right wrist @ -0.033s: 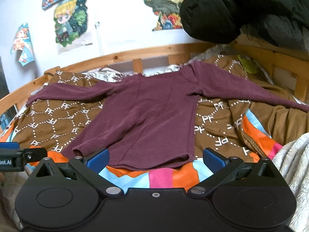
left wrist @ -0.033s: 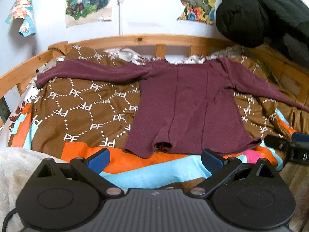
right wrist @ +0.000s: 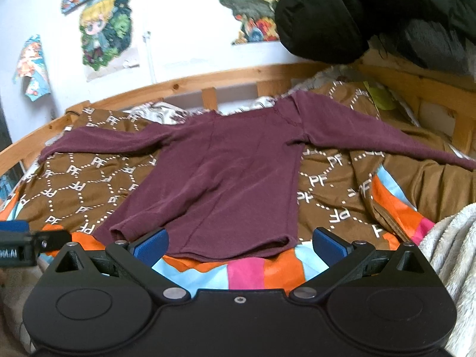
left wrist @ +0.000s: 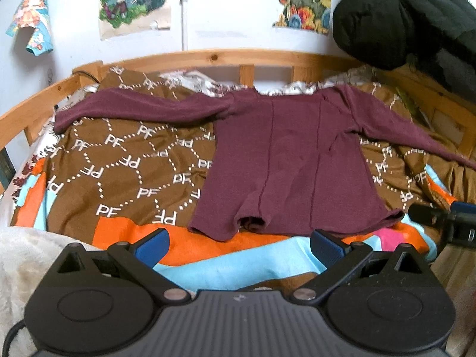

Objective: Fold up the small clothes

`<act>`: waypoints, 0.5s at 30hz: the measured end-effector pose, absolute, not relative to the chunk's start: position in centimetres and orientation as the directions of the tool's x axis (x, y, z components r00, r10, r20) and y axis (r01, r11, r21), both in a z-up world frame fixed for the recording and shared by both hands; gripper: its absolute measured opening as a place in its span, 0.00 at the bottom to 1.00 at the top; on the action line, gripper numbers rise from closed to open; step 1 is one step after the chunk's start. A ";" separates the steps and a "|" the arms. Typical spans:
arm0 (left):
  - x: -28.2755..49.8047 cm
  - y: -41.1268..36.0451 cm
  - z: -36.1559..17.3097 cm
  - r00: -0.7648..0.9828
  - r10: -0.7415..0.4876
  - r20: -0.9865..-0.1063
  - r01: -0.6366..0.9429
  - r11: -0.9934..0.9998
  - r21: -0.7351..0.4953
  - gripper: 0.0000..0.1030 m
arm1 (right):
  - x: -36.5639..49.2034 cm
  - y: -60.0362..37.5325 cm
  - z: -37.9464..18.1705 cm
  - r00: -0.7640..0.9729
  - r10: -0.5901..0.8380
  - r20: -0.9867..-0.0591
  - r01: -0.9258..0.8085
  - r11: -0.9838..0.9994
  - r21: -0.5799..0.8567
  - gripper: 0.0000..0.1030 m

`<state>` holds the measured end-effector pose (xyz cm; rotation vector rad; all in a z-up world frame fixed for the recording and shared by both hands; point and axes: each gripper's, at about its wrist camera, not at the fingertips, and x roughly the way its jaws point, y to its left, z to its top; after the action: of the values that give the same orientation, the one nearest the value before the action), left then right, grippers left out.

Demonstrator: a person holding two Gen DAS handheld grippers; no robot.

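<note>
A maroon top is lying flat on the bed, spread over a brown quilt printed with "PF" letters, both sleeves stretched out sideways and its neck pointing toward the wooden bed rail. Its hem is curling slightly where it is meeting the orange, blue and pink stripes at the quilt's near edge.

The left gripper is hovering just short of the hem, its blue-padded fingers standing wide apart and holding nothing. The right gripper is hanging in the same way near the hem's right part, its fingers also spread wide and empty; its left pad is overlapping the hem in view, though contact cannot be told.

A black jacket is hanging above the bed's far right corner, and posters are sticking to the white wall. A fluffy white blanket is lying at the near edge.
</note>
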<state>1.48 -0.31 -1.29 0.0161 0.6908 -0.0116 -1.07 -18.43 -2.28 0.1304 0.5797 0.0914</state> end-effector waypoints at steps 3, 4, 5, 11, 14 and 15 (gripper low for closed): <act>2.6 -0.5 -1.3 0.749 -0.016 -0.662 0.030 1.000 0.010 0.99 | 0.1 -19.0 -1.8 0.808 0.087 -0.582 -0.008 0.990 0.138 1.00; 3.1 -0.5 -1.1 0.742 -0.020 -0.670 0.033 0.999 0.007 0.99 | 0.5 -19.1 -1.5 0.805 0.072 -0.589 0.002 0.992 0.124 1.00; 3.8 -0.5 -1.0 0.735 -0.023 -0.677 0.035 0.999 0.004 0.99 | 1.0 -19.3 -1.2 0.803 0.058 -0.593 0.008 0.994 0.108 1.00; 8.3 -0.5 0.1 0.707 -0.040 -0.706 0.038 0.999 -0.018 0.99 | 4.3 -20.8 0.5 0.809 0.011 -0.588 0.033 0.997 0.064 1.00; 10.8 -0.6 0.6 0.708 -0.037 -0.706 0.037 0.999 -0.016 0.99 | 6.3 -21.9 1.2 0.816 -0.004 -0.578 0.052 0.996 0.066 1.00; 11.6 -0.7 0.7 0.708 -0.036 -0.705 0.037 0.999 -0.014 0.99 | 7.0 -22.2 1.4 0.817 -0.009 -0.576 0.060 0.996 0.069 1.00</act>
<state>11.64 -0.71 0.75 0.0009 0.7829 -0.0404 7.02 -22.21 1.38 0.0849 0.6133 -0.0368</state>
